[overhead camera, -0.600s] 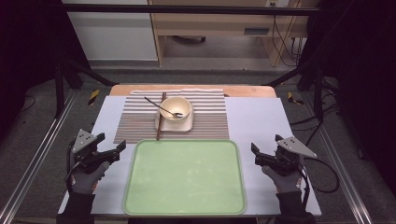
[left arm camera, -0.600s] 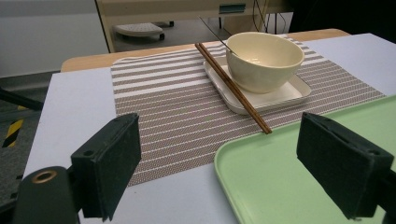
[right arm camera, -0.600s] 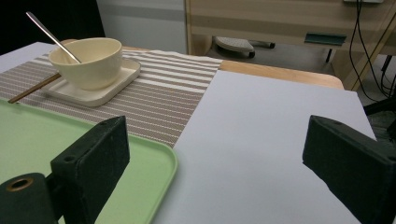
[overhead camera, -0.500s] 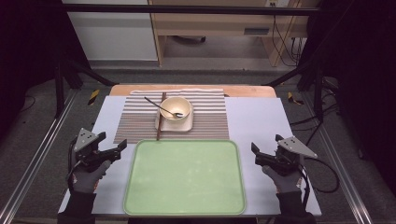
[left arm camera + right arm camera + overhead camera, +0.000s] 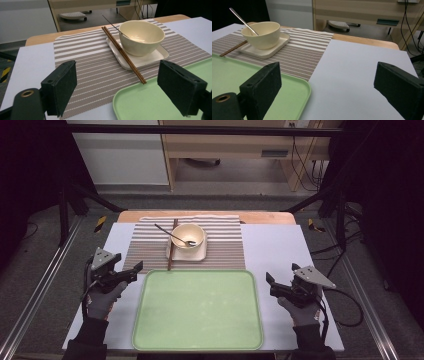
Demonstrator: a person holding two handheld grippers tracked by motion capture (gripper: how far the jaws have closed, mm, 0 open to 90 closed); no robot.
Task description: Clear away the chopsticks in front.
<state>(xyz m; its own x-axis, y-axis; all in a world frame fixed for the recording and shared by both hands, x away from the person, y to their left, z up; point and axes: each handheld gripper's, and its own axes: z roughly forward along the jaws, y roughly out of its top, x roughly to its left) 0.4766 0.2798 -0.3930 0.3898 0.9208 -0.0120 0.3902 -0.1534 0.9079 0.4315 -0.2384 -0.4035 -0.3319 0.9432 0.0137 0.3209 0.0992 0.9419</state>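
Nothing moved against the earlier high views: both hands, tray and dishes in the same places.

Left gripper [image 5: 131, 270] at about 9 o'clock of the table, just off the left edge of the green tray [image 5: 150, 320], held in a gloved hand [image 5: 102, 297]. Jaws wide apart, nothing between the pads; through the gap in the left gripper view [image 5: 117, 95], only the striped mat [image 5: 82, 62] and a corner of the tray [image 5: 140, 105].

Right gripper [image 5: 270, 285] at about 3 o'clock, just off the tray's right edge, in the other gloved hand [image 5: 300, 310]. Jaws likewise spread wide and empty; in the right gripper view [image 5: 327, 92], bare white table cover [image 5: 357, 72] between them.

Cream bowl [image 5: 188, 236] at 12 o'clock beyond the tray, standing on a small square white plate [image 5: 172, 254] on the mat. Spoon [image 5: 172, 235] leaning in the bowl, handle pointing toward 10 o'clock. Pair of brown chopsticks [image 5: 171, 247] lying along the plate's left edge, near tips reaching almost to the tray's far rim, whether touching it not clear. Well apart from both grippers, all of it.

Tray surface bare.
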